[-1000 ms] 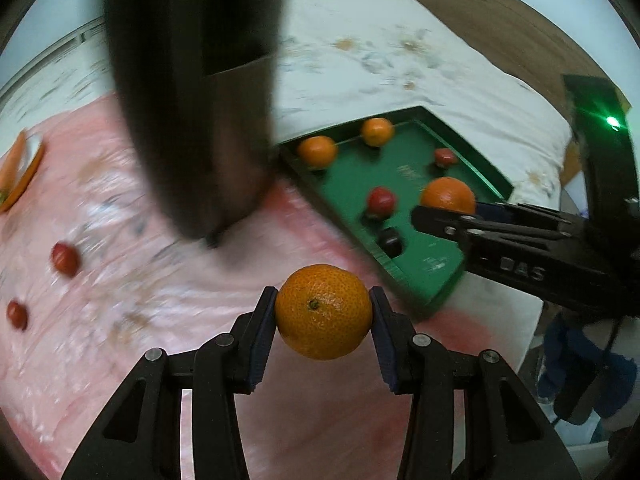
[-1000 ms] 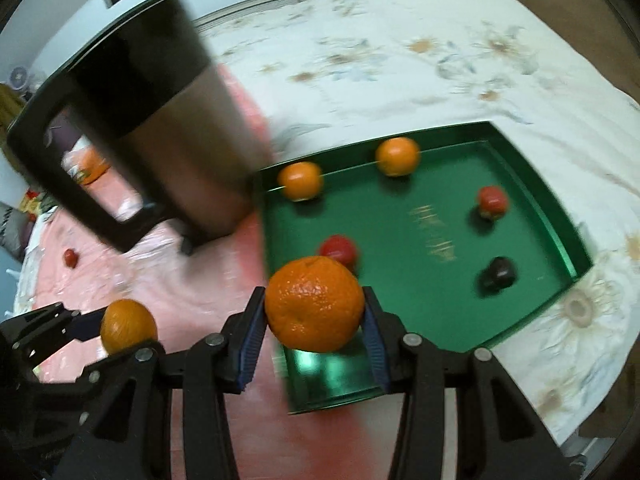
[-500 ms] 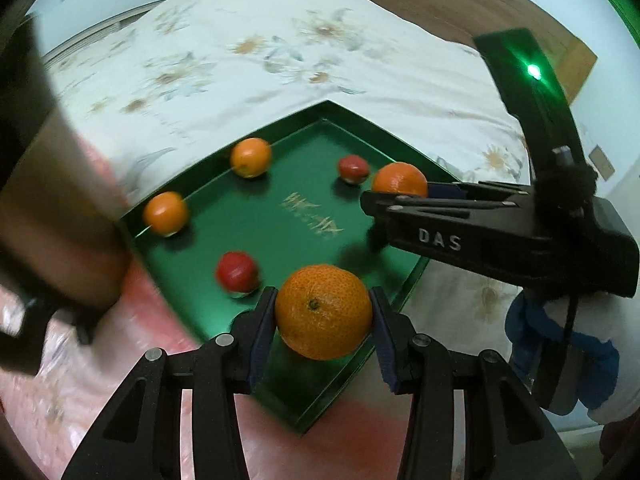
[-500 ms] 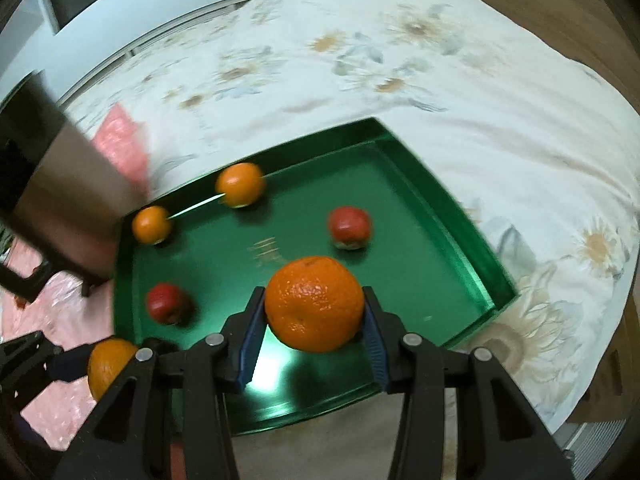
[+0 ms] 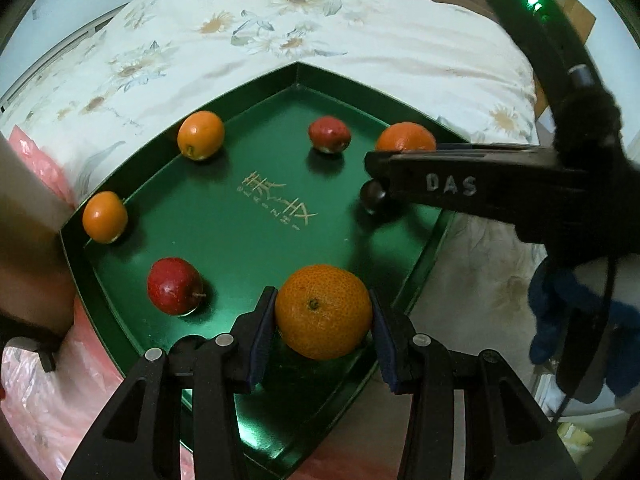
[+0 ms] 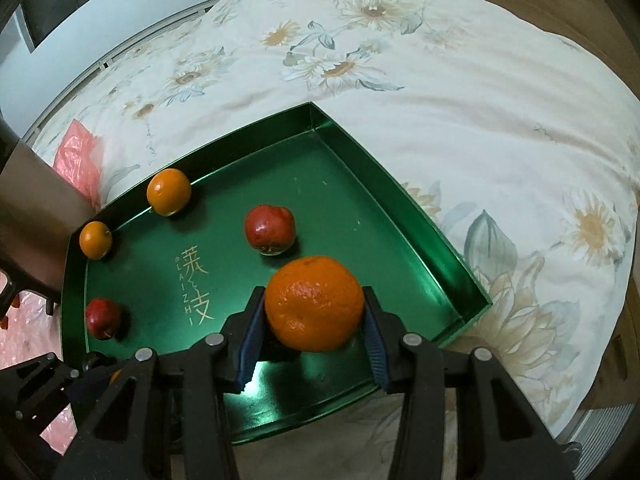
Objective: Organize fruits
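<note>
Left wrist view: the left gripper point(image 5: 323, 314) clamps a mandarin point(image 5: 323, 311) between its blue pads, stem dimple facing the camera. The fruit hangs above the near corner of the green tray point(image 5: 116, 312), which lies on a floral bedspread point(image 5: 280, 32). The right gripper point(image 5: 460, 184) reaches in from the right edge, side-on, over the tray's right corner, with a second mandarin point(image 5: 404, 140) showing above its finger.

Right wrist view: the right gripper point(image 6: 316, 312) likewise grips its mandarin point(image 6: 315, 303) firmly between both pads, above the near-right part of the tray point(image 6: 400, 192).

Step in hand: delivery. Both fruits are carried and positioned over the tray, neither set down yet, judging by the shadows and reflections on the tray floor below them.

Tray contents, near to far in the left view: a red fruit point(image 5: 175, 286) by the near-left wall; a dark fruit point(image 5: 370, 196), partly hidden behind the right gripper; a small orange point(image 5: 105, 217) at the left corner; another orange point(image 5: 200, 135) against the far-left wall; a second red fruit point(image 5: 329, 134) towards the far-right wall.

Pose: both tools pitch steeply downward, side by side, pads level.

Next move, as judged: lower each mandarin to a bare patch of tray floor, then release. Round fruit will probably roll on the smooth metal, so release low. Keep the two tools apart during descent.
</note>
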